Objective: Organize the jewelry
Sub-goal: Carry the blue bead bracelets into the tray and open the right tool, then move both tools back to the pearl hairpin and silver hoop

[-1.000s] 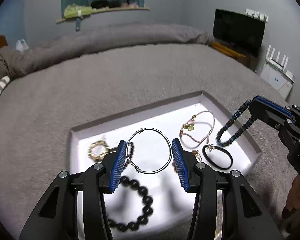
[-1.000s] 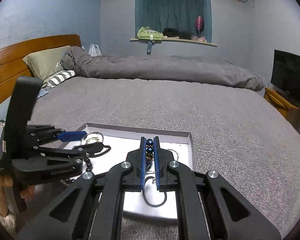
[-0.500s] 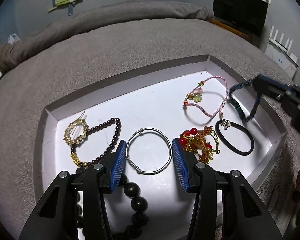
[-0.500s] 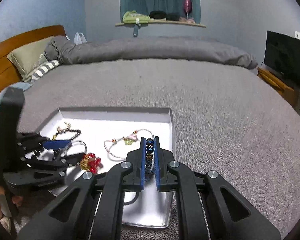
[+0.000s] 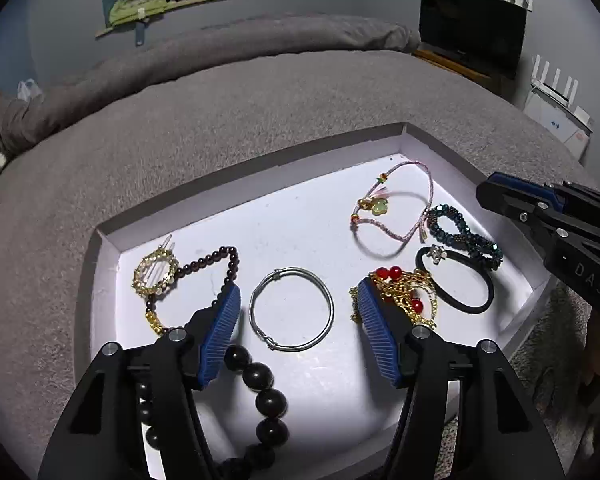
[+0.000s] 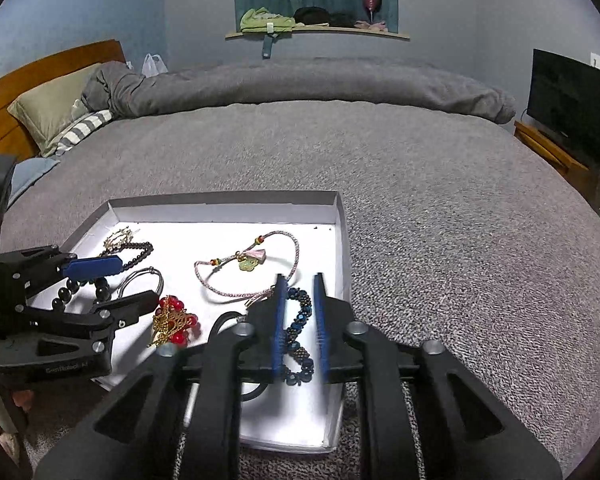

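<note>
A white shallow tray [image 5: 300,224] lies on the grey bed and holds the jewelry. My left gripper [image 5: 298,316] is open and empty, low over a silver bangle [image 5: 291,309]. My right gripper [image 6: 299,320] is open over a dark blue beaded bracelet [image 6: 298,336], which lies loose in the tray's right end [image 5: 464,236]. Also in the tray are a pink cord bracelet [image 5: 396,208], a black hair tie [image 5: 456,280], a red and gold piece [image 5: 408,292], a gold hair clip [image 5: 154,272], a brown bead string [image 5: 216,264] and a big black bead bracelet [image 5: 260,392].
The grey bedspread [image 6: 420,200] surrounds the tray. A rolled grey duvet [image 6: 300,84] and pillows [image 6: 48,108] lie at the far side. A TV [image 6: 576,100] on a wooden stand is at the right. A white router box [image 5: 556,108] stands beside the bed.
My right gripper has lowered the blue beaded bracelet into the tray's right end and opened, letting it go. My left gripper stays open over the silver bangle.
</note>
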The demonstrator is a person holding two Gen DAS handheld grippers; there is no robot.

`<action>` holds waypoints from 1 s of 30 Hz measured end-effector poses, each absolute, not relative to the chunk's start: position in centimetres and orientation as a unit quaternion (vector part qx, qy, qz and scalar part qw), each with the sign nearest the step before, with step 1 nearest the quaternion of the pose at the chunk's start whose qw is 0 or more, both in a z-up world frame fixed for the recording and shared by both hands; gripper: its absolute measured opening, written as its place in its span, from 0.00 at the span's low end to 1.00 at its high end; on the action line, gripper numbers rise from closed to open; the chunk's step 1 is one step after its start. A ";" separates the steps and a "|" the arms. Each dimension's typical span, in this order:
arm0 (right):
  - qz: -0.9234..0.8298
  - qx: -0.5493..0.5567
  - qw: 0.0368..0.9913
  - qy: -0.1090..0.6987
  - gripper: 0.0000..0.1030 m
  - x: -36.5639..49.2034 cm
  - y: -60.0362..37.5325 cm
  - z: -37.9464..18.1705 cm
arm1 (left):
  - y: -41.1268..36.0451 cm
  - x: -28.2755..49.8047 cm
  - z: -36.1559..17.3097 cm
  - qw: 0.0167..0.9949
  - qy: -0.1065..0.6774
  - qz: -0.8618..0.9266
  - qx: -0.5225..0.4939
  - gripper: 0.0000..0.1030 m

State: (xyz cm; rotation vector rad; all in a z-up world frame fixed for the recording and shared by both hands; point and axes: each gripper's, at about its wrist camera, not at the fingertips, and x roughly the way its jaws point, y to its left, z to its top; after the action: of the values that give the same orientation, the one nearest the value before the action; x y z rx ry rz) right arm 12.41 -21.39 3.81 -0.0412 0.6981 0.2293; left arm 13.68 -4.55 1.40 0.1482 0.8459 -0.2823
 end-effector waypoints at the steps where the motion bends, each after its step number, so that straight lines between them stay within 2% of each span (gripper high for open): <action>1: 0.111 -0.020 0.934 0.340 0.25 12.3 -21.5 3.9 | -4.7 13.6 1.4 0.900 0.407 -0.135 0.074 0.64; 3: 0.109 -0.021 0.935 0.337 0.30 12.1 -21.6 4.0 | -4.8 13.3 1.5 0.902 0.403 -0.133 0.078 0.72; 6: 0.110 -0.018 0.937 0.332 0.42 11.8 -21.7 4.3 | -5.0 13.0 1.7 0.904 0.397 -0.133 0.083 0.74; 8: 0.108 -0.016 0.939 0.326 0.59 11.6 -21.8 4.5 | -5.1 12.9 1.8 0.905 0.394 -0.132 0.086 0.76; 17: 0.099 0.006 0.952 0.290 0.91 9.6 -23.0 6.3 | -4.6 11.3 3.0 0.921 0.364 -0.102 0.095 0.89; 19: 0.095 0.011 0.955 0.280 0.95 8.7 -23.5 6.6 | -4.4 10.6 3.5 0.926 0.352 -0.093 0.094 0.91; 30: 0.072 0.010 0.964 0.255 0.95 4.5 -24.6 6.6 | -3.2 4.9 4.8 0.945 0.307 -0.091 0.072 0.95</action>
State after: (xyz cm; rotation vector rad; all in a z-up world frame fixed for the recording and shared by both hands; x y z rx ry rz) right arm 4.48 -24.58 6.59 0.0200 0.5161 0.1454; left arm 4.89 -3.24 4.84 0.1460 0.6254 -0.1851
